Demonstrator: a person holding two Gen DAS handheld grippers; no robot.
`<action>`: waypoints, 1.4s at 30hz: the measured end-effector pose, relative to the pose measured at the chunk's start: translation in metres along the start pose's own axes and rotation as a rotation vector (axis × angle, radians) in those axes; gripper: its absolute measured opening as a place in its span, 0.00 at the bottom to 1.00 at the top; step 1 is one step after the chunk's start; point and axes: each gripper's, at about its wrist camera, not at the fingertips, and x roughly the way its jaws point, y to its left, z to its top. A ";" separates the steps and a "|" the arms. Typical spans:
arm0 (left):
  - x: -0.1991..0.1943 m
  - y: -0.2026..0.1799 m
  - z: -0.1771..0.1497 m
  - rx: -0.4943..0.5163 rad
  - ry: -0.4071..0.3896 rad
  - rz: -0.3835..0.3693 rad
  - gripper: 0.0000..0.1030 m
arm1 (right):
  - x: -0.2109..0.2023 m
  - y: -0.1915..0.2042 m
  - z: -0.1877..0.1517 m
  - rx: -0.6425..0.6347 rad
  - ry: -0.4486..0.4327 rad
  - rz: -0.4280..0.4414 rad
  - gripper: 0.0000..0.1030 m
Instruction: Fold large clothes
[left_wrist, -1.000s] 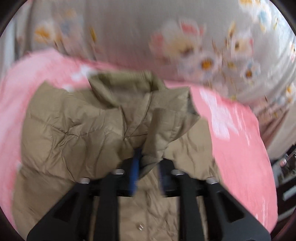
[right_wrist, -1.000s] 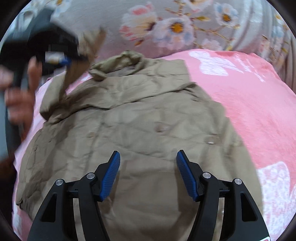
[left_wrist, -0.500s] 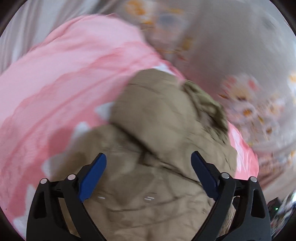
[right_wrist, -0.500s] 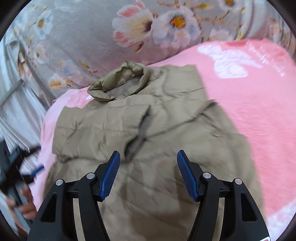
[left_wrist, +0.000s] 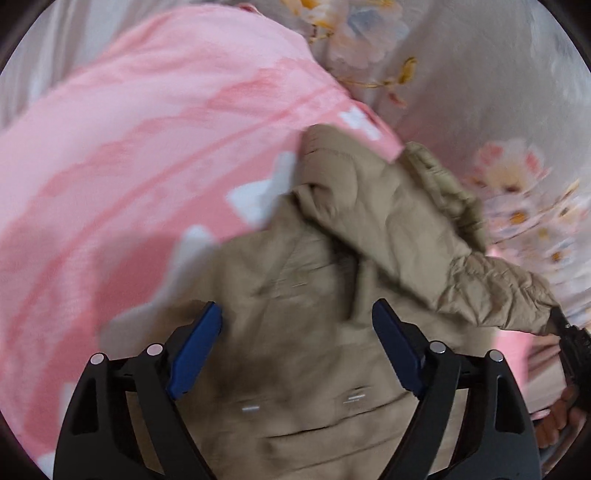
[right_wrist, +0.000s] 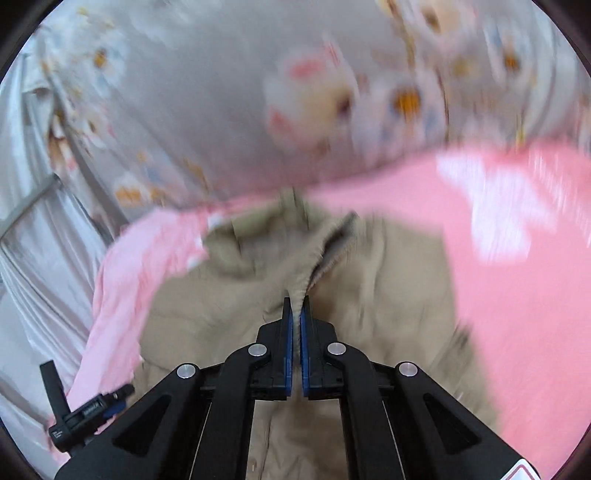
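A tan quilted jacket (left_wrist: 306, 369) lies on a pink blanket (left_wrist: 140, 147). My left gripper (left_wrist: 295, 350) is open and empty just above the jacket's body. One sleeve (left_wrist: 491, 291) stretches to the right, where the right gripper (left_wrist: 572, 343) holds its cuff. In the right wrist view my right gripper (right_wrist: 296, 306) is shut on that sleeve cuff (right_wrist: 303, 277), with the jacket (right_wrist: 388, 288) spread below. The left gripper shows at the lower left (right_wrist: 85, 410).
A grey floral quilt (right_wrist: 295, 92) lies along the far side of the pink blanket (right_wrist: 517, 277). Pale curtains (right_wrist: 33, 258) hang at the left.
My right gripper has closed on the sleeve cuff and lifted it. My left gripper, which let go of the jacket earlier, has narrowed its jaws and shifted over the jacket body.
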 end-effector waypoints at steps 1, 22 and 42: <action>0.004 -0.004 0.006 -0.035 0.019 -0.064 0.79 | -0.004 0.002 0.009 -0.024 -0.016 -0.013 0.02; 0.084 -0.022 0.067 -0.032 0.004 0.182 0.01 | 0.084 -0.075 -0.056 -0.045 0.226 -0.136 0.02; 0.102 -0.059 0.034 0.306 -0.109 0.467 0.03 | 0.099 -0.092 -0.094 -0.001 0.273 -0.118 0.06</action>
